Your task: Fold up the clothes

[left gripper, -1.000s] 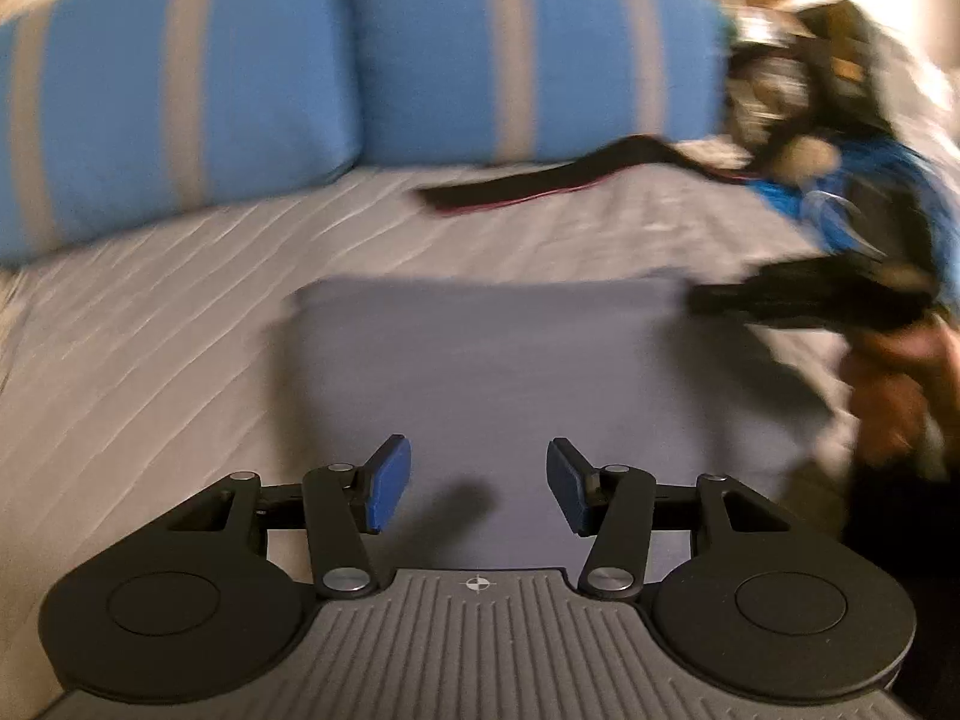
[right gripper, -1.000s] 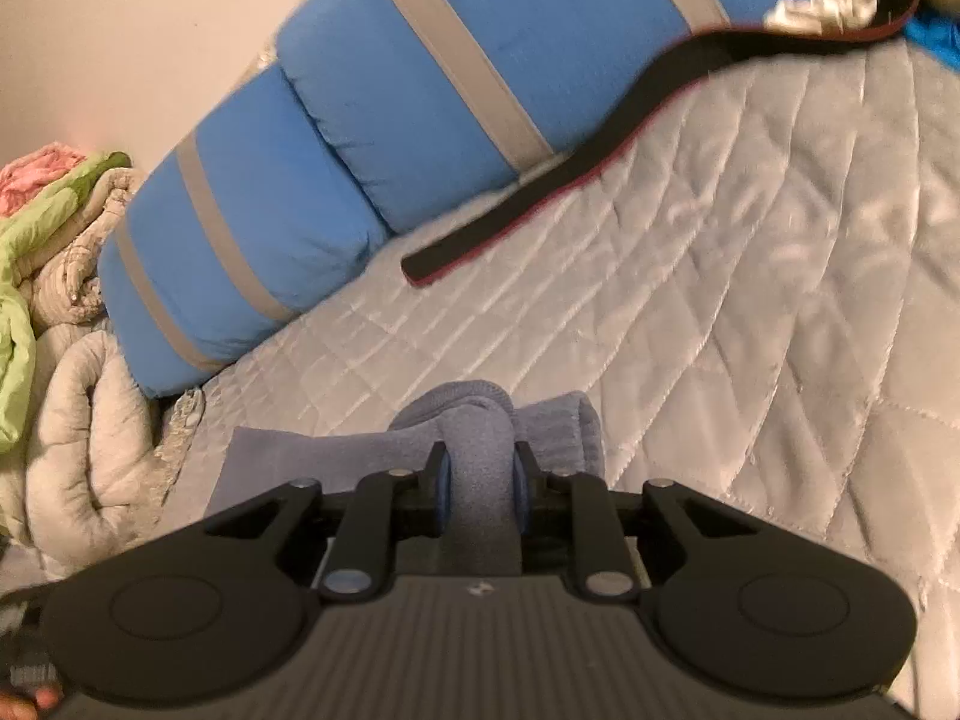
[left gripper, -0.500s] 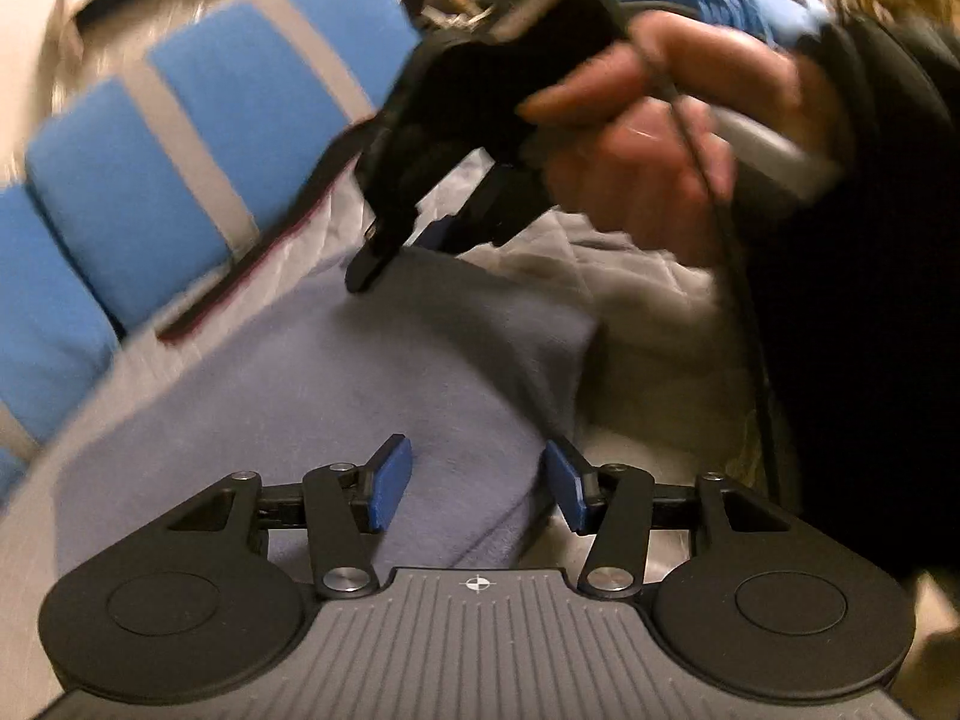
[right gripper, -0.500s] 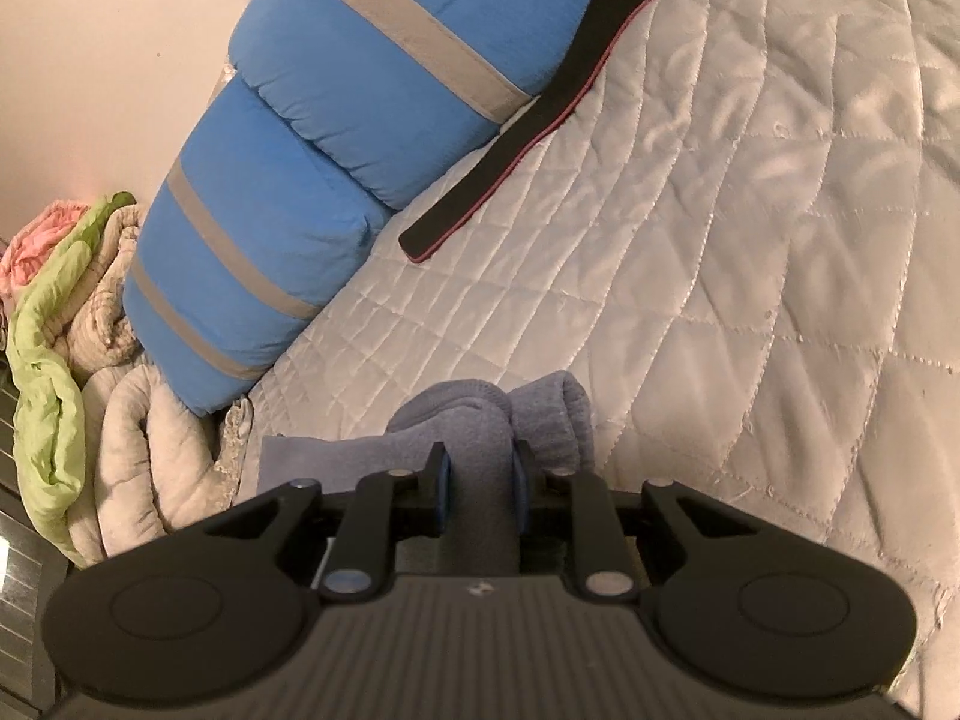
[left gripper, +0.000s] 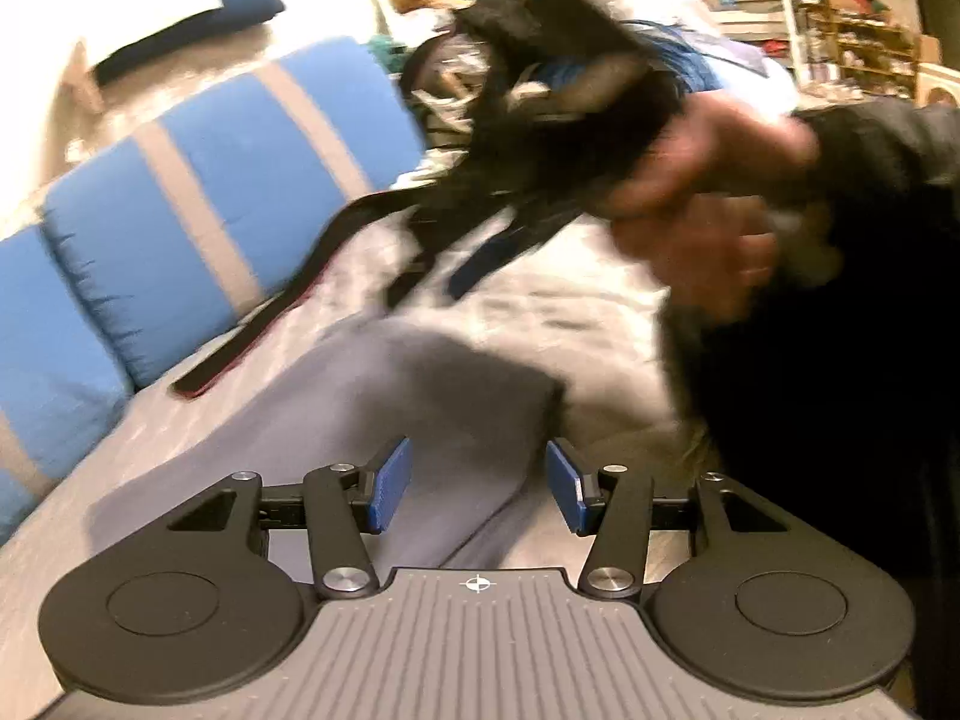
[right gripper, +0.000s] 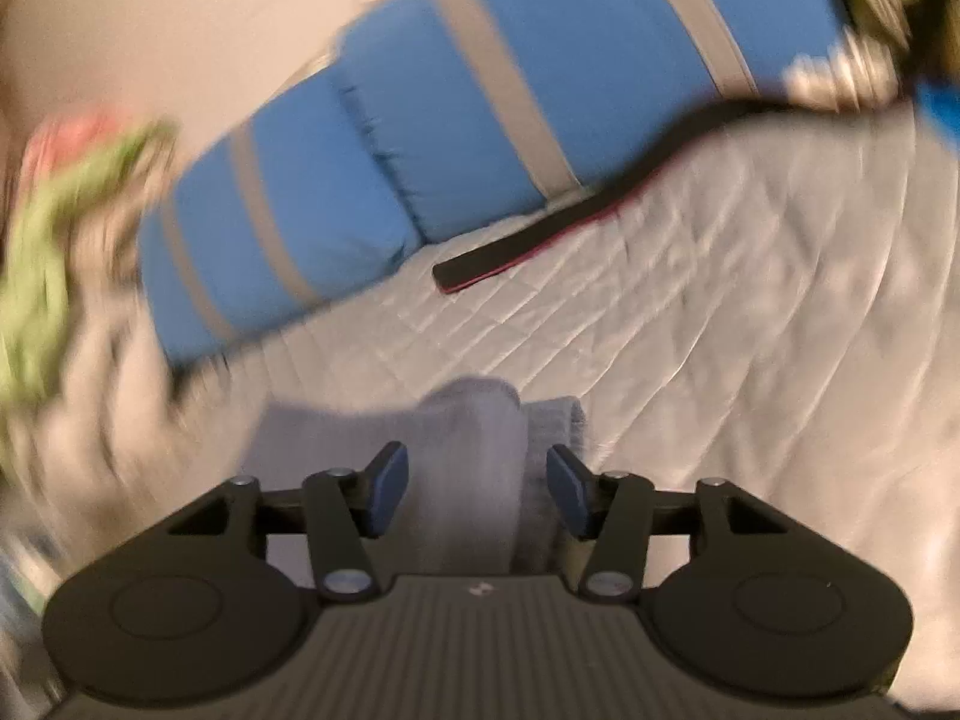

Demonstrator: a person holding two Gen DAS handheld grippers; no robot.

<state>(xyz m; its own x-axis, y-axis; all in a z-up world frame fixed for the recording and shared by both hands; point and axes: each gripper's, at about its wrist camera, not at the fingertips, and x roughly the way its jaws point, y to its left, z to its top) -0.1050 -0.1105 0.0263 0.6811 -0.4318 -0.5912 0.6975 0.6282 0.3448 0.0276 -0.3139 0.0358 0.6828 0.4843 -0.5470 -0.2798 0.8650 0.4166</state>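
Grey garment [right gripper: 480, 450] now released; right tongs [right gripper: 477, 495] spread apart.

A home bedroom: a bed under a pale quilted cover [right gripper: 750, 324], blue pillows with grey stripes [right gripper: 420, 138] along its far edge, heaped blankets [right gripper: 42, 252] beside it, and cluttered shelves [left gripper: 852, 30] behind.

Two blue pillows [right gripper: 480, 96] with grey stripes lie along the head of a bed covered by a pale quilted bedspread [right gripper: 750, 324]. A black strap [right gripper: 540, 234] edged in red rests on the quilt just beside the pillows. Blurred green and pink bedding [right gripper: 54, 228] is heaped at the left; cluttered shelves [left gripper: 852, 18] stand beyond.
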